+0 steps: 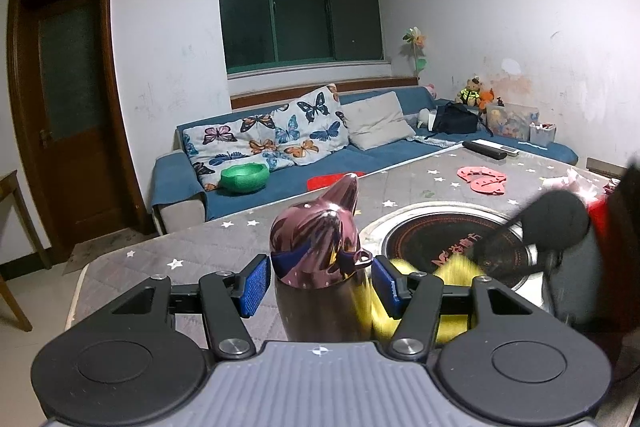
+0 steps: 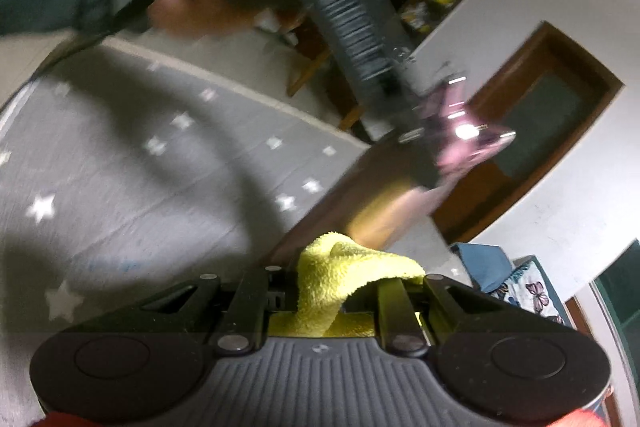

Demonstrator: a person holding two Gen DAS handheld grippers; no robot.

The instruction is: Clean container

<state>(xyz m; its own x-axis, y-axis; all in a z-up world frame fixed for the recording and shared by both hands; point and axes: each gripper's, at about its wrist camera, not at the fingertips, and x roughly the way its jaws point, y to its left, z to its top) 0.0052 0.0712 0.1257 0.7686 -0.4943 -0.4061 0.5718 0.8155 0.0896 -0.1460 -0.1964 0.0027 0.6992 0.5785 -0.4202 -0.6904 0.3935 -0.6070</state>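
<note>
- The wiping step is judged to be in hand: the flask (image 1: pixel 316 267) is held upright over the table (image 1: pixel 224 247) in the left gripper (image 1: pixel 316 285), and a yellow cloth (image 2: pixel 340 267) is carried in the right gripper (image 2: pixel 340 291) close against the flask's side.
- The left jaws are seen closed on the flask, with the blue pads (image 1: pixel 254 285) pressed on either side of it just below the lid.
- The right jaws are seen clamped on a bunched fold of the cloth; the pads themselves are hidden by it.
- In the left view the cloth appears as a yellow smear to the right of the flask, low on its body; actual contact cannot be confirmed through the blur.
- The next move is judged to call for a steady left grip while the cloth is drawn along or around the wall, with pressure kept light enough that the flask is not twisted out of the pads.
- The flask is a smooth, glossy metal cylinder, pinkish-brown, with strong highlights; slipping is a likely risk.
- Its lid is moulded with pointed ears, a dark blue band and a small loop at the rim.
- The cloth is soft looped terry, limp and crumpled.
- The table is covered in grey quilted fabric printed with white stars, and a round black hob (image 1: pixel 444 239) is set into it.
</note>
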